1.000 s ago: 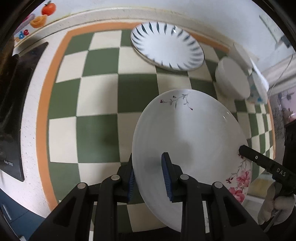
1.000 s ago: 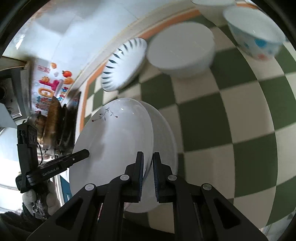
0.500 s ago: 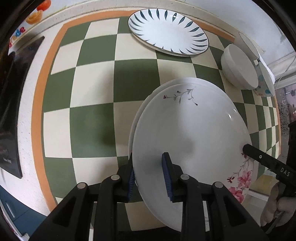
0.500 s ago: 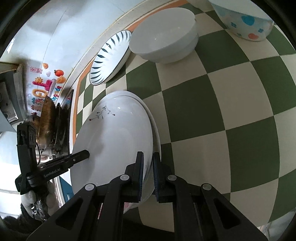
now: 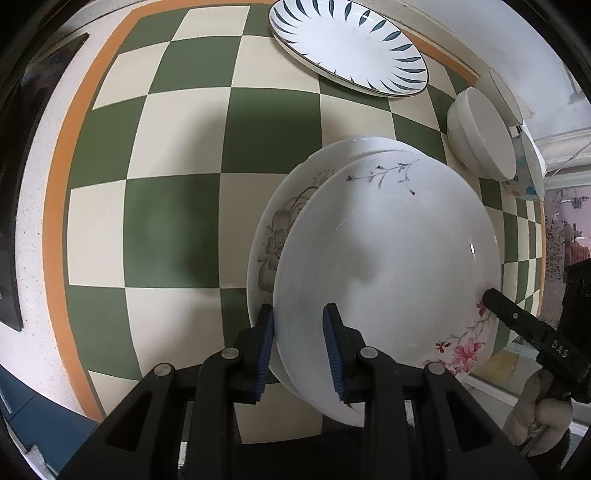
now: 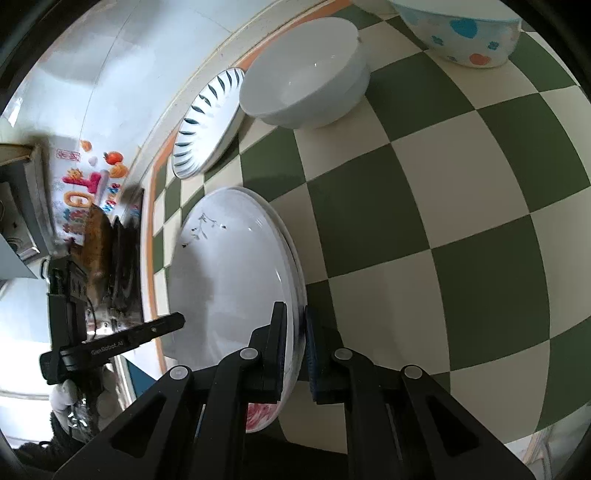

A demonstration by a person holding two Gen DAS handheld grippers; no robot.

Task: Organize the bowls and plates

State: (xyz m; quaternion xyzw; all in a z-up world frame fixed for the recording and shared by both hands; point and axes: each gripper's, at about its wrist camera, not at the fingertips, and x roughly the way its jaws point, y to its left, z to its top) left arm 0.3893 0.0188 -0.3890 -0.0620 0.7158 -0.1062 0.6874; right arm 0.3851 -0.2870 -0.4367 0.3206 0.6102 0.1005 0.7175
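Observation:
A white plate with pink blossoms (image 5: 388, 251) (image 6: 229, 266) is held tilted by both grippers over the checked mat (image 5: 177, 229). My left gripper (image 5: 298, 354) is shut on its near rim. My right gripper (image 6: 295, 343) is shut on the opposite rim, its finger showing in the left wrist view (image 5: 517, 321). Right beneath lies a second white plate with a grey flower (image 5: 277, 236), sticking out to the left; whether the two touch I cannot tell.
A plate with blue leaf marks (image 5: 351, 51) (image 6: 207, 122) lies at the mat's far edge. A plain white bowl (image 5: 480, 136) (image 6: 303, 81) and a bowl with coloured hearts (image 6: 461, 29) stand beside it. A black stove (image 5: 22, 147) borders the mat's left.
Both grippers carried the blossom plate down over the grey-flower plate, which has come into view from under its left edge. Both cameras tipped further downward.

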